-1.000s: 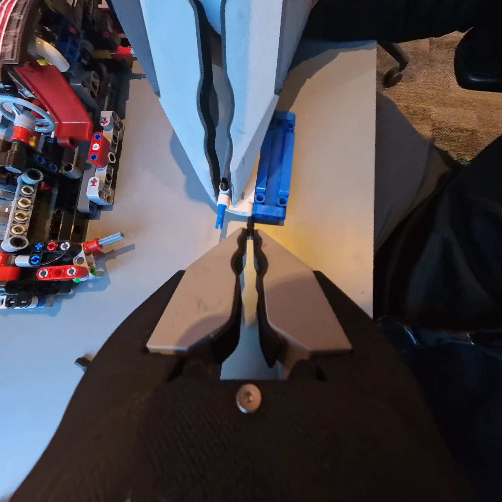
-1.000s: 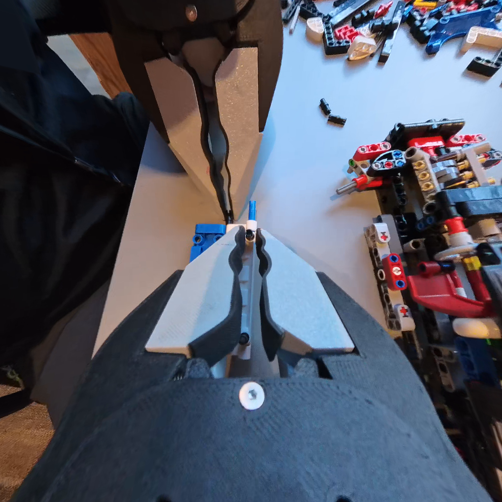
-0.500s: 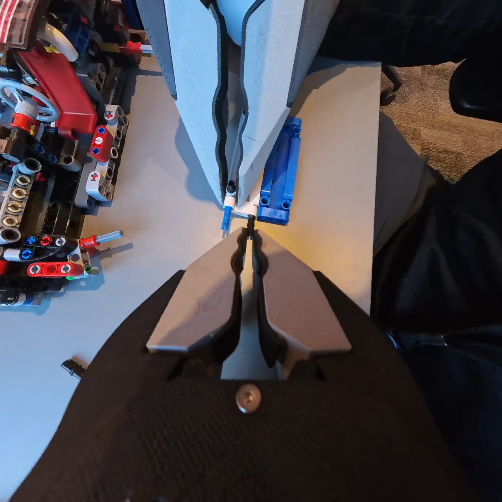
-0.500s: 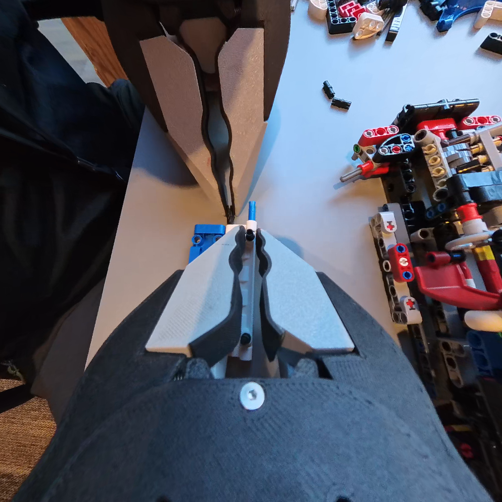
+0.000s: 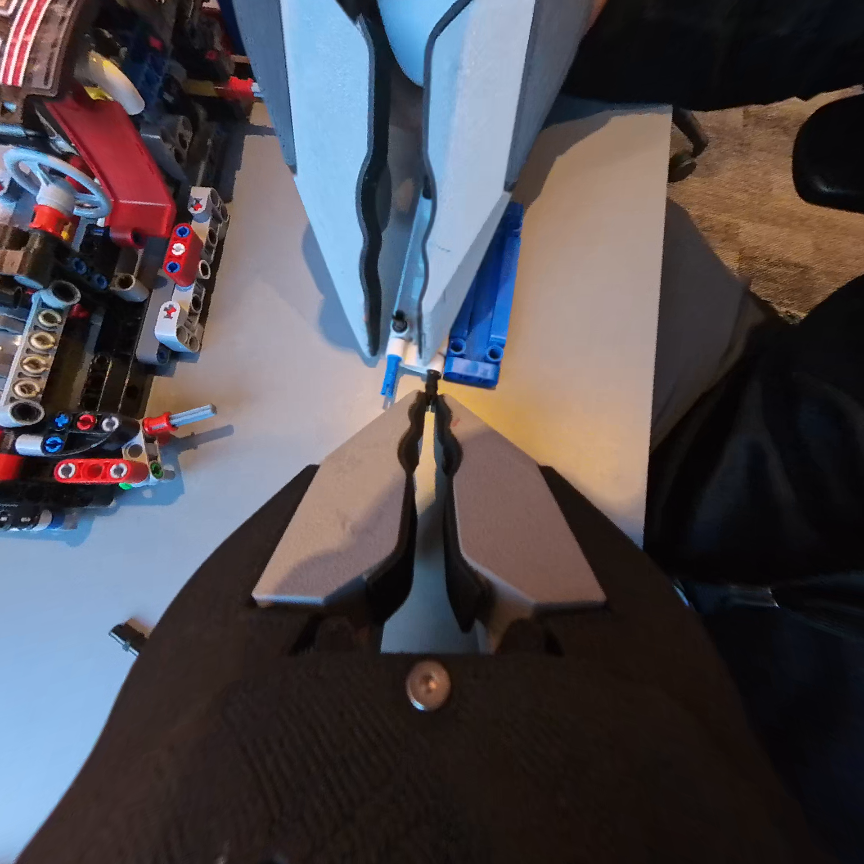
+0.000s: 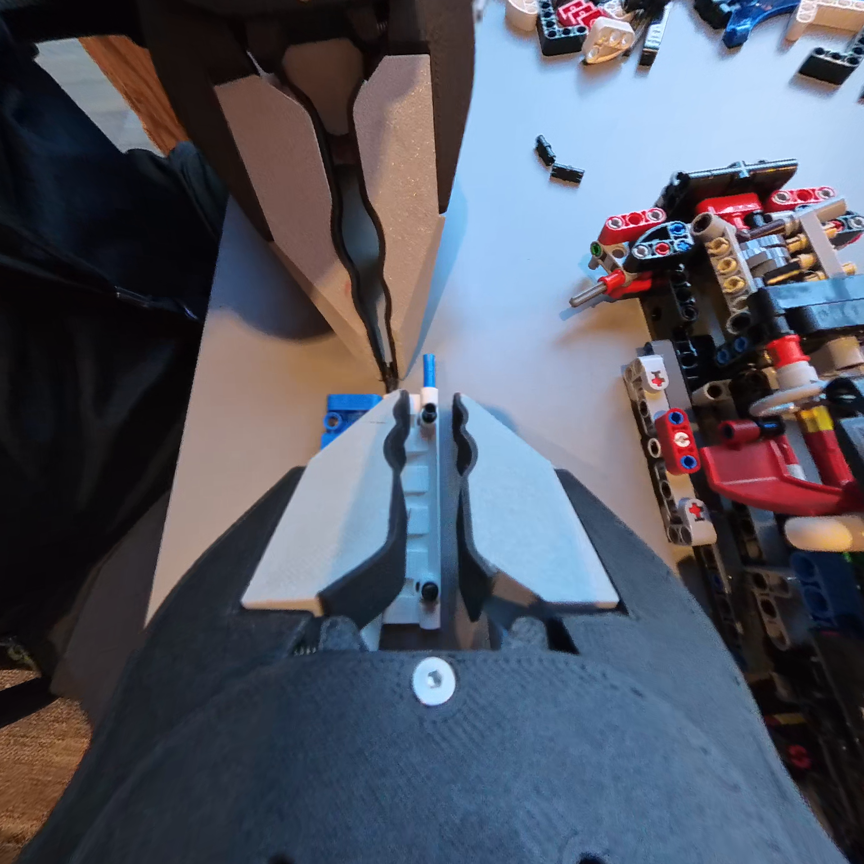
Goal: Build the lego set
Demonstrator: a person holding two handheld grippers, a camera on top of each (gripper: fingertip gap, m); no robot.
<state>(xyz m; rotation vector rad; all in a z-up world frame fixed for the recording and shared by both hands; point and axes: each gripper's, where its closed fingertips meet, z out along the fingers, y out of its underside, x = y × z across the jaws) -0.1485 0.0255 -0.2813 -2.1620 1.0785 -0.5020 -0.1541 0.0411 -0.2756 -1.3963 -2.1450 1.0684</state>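
Note:
My left gripper (image 5: 428,402) is shut on a small black pin (image 5: 431,381), and its tip meets the end of a long white piece (image 6: 421,505). It also shows in the right wrist view (image 6: 389,376). The white piece lies between the fingers of my right gripper (image 6: 428,397), which stand apart with a gap on one side. A blue pin (image 6: 428,369) sticks out of the piece's front end. The right gripper shows from above in the left wrist view (image 5: 397,346). A blue panel (image 5: 486,318) lies on the table beside it.
The part-built car model (image 5: 93,280) stands at the left, on the right in the right wrist view (image 6: 748,374). Loose pieces (image 6: 608,28) lie at the back, with two black pins (image 6: 556,161) nearer. The table edge (image 5: 654,327) is close, with a person's dark-clothed legs beyond. My left and right fingertips are right by each other.
My right gripper's fingers have spread apart around the white piece, which they gripped tightly before. My left gripper has kept the black pin at the piece's end.

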